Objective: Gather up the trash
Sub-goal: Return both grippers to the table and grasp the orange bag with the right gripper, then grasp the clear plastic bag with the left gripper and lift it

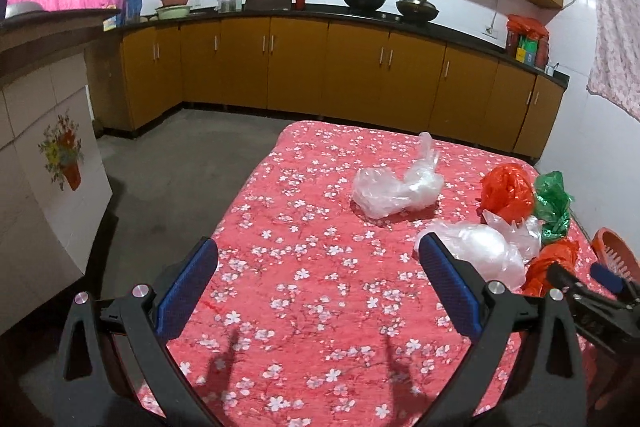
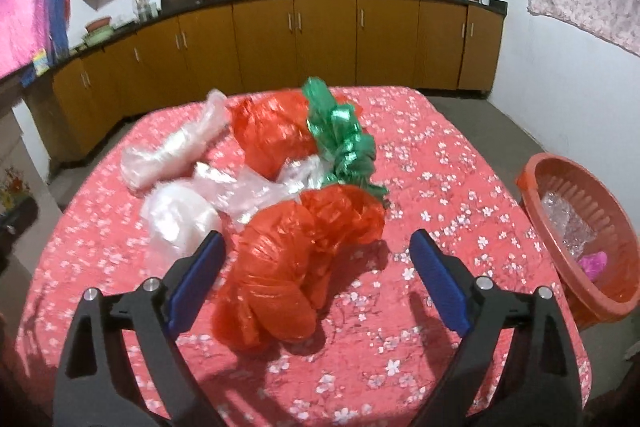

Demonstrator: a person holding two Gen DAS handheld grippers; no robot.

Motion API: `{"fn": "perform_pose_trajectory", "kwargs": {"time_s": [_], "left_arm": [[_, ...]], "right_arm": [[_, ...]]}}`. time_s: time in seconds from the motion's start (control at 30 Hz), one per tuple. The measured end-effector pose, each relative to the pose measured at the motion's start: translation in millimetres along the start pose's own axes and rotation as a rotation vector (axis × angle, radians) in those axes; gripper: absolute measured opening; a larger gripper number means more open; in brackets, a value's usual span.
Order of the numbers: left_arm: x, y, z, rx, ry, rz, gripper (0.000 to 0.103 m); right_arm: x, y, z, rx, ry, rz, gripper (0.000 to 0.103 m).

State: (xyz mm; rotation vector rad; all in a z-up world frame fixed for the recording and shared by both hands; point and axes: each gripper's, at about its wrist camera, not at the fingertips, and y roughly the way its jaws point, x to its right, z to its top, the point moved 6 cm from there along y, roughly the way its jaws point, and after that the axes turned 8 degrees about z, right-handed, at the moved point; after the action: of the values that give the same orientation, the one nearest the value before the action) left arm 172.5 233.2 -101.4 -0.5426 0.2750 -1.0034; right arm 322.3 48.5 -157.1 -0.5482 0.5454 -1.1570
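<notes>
Crumpled plastic bags lie on a table with a red flowered cloth (image 2: 420, 163). In the right wrist view my right gripper (image 2: 318, 247) is open, its blue pads on either side of a near orange bag (image 2: 288, 267) without touching it. Behind it lie clear bags (image 2: 180, 211), a second orange bag (image 2: 272, 131) and a green bag (image 2: 340, 139). In the left wrist view my left gripper (image 1: 318, 255) is open and empty above the cloth (image 1: 300, 227), with a clear bag (image 1: 396, 183) ahead and another clear bag (image 1: 488, 247) by its right pad.
An orange basket (image 2: 560, 187) stands off the table's right edge and holds clear plastic (image 2: 568, 223) and a pink scrap (image 2: 594, 263). Brown kitchen cabinets (image 1: 320, 67) run along the far wall. Grey floor (image 1: 168, 167) lies left of the table.
</notes>
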Motion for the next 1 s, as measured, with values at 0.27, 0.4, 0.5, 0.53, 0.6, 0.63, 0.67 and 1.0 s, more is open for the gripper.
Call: {"fn": "perform_pose_trajectory", "kwargs": {"time_s": [0.27,0.4,0.5,0.53,0.6,0.63,0.67,1.0], "left_arm": [[34,1,-1,-0.020,0.016,-0.062,0.100],[57,2,1,-0.038,0.019,-0.104,0.100],[79,2,-1,-0.048,0.041,-0.133,0.100],[87,2,-3,-0.051,0.054,-0.140,0.100],[104,6,-6,-0.062,0.081,-0.143,0.100],[110,8,-7,-0.070,0.090,-0.142,0.100],[116,11,-8,-0.081,0.097,-0.141,0.100],[140,43,-26,-0.213,0.126,-0.111,0.084]], "right_arm": [[-7,7,-5,-0.061,-0.048,0.069,0.046],[1,-5,-6,-0.038,-0.060,0.066,0.039],[15,-19,-7,-0.023,-0.045,0.063,0.032],[22,-24,-8,-0.019,-0.038,0.063,0.032],[34,-33,-9,-0.010,-0.023,0.057,0.032],[39,-35,-8,-0.006,-0.017,0.054,0.032],[45,-39,-8,0.000,-0.008,0.048,0.032],[92,-48,-2,0.020,0.053,-0.003,0.032]]}}
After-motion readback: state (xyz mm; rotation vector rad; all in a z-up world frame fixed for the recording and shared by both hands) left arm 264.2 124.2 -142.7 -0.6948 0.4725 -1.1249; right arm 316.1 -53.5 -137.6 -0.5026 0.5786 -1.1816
